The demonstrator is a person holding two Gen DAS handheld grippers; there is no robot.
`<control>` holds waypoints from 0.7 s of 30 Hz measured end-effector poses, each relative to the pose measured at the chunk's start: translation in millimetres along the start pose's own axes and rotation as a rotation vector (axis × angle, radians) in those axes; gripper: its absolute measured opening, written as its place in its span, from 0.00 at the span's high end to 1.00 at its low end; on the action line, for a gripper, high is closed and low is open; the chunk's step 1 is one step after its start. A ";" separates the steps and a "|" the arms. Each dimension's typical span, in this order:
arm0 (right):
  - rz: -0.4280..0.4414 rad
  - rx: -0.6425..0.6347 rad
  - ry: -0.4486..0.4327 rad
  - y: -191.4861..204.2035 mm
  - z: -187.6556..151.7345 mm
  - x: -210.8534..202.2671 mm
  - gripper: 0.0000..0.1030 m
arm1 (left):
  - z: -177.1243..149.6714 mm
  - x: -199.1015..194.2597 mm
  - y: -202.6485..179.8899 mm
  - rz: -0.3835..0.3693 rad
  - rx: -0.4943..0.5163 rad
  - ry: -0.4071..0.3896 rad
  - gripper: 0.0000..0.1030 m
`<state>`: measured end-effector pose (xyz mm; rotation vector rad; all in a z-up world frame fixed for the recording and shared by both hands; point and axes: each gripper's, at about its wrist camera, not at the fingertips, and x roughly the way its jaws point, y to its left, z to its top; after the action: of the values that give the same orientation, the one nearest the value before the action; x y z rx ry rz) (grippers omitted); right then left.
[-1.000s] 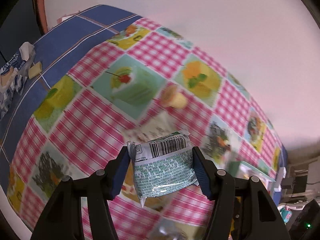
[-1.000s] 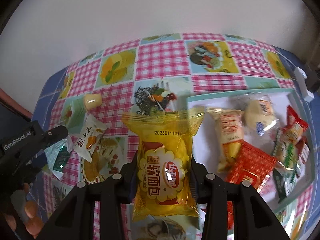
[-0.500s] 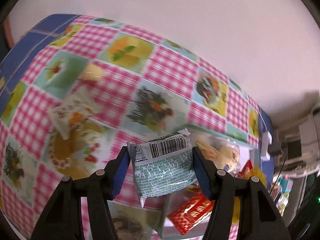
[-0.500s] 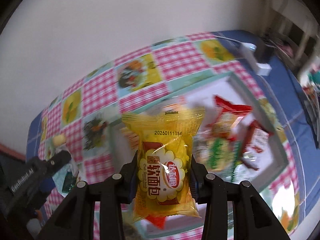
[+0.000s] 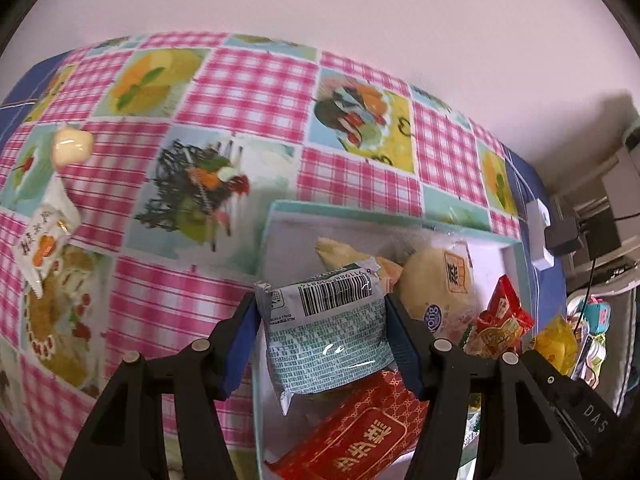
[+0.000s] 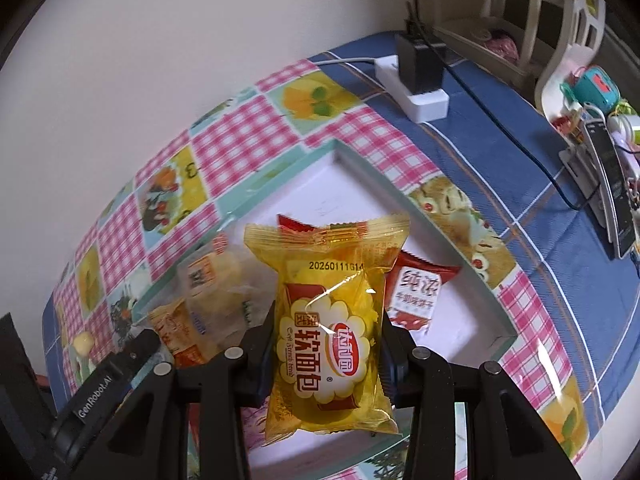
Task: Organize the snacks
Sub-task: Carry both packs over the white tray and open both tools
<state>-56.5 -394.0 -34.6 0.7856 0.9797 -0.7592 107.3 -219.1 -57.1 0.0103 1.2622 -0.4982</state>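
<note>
My left gripper (image 5: 324,332) is shut on a green-and-white snack packet (image 5: 326,336) with a barcode, held over the left part of a white tray with a teal rim (image 5: 276,216). The tray holds a red packet (image 5: 356,444), a pale bun packet (image 5: 440,284) and a red-yellow packet (image 5: 500,328). My right gripper (image 6: 326,344) is shut on a yellow soft-bread packet (image 6: 332,320), held above the same tray (image 6: 360,160), which shows a red packet (image 6: 416,292) and a clear bun packet (image 6: 216,280). The left gripper's body (image 6: 100,384) shows at lower left.
On the pink checked tablecloth left of the tray lie a white-orange packet (image 5: 46,232) and a small yellow jelly cup (image 5: 72,146). A white power strip with a black plug (image 6: 420,76) sits on the blue cloth behind the tray. A shelf with clutter (image 6: 592,92) stands at the right.
Both grippers have swung to the right with their packets. The tray has come under both of them. The loose snacks on the cloth have slid to the left edge of the left view.
</note>
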 end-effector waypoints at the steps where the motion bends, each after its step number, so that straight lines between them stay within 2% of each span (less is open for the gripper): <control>1: 0.012 0.014 0.006 -2.6 0.3 2.0 0.58 | -0.2 0.0 -2.4 0.007 0.015 -0.009 0.38; 5: 0.005 0.038 0.031 -12.7 -0.9 13.3 0.58 | 0.1 4.6 -4.4 -0.042 0.020 0.008 0.38; 13: -0.007 0.054 0.069 -18.5 -1.6 25.8 0.57 | -3.0 11.0 -17.3 -0.054 0.074 0.011 0.38; 15: -0.017 0.050 0.069 -18.1 -1.1 25.4 0.52 | -2.6 11.3 -16.2 -0.058 0.069 0.012 0.38; 16: -0.026 0.047 0.070 -17.8 -0.5 25.5 0.43 | -2.3 10.4 -15.2 -0.061 0.063 0.014 0.37; 17: -0.028 0.048 0.069 -17.8 -0.4 24.8 0.40 | -1.7 9.5 -14.1 -0.061 0.053 0.018 0.37; 20: -0.020 0.044 0.064 -16.9 0.4 21.2 0.38 | -1.8 6.5 -13.0 -0.060 0.048 0.020 0.34; 21: -0.020 0.043 0.063 -16.8 0.6 20.0 0.38 | -1.5 5.4 -12.8 -0.060 0.044 0.022 0.30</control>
<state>-63.0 -406.8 -56.4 0.8427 1.0314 -0.7791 102.4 -232.0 -59.2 0.0149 1.2755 -0.5787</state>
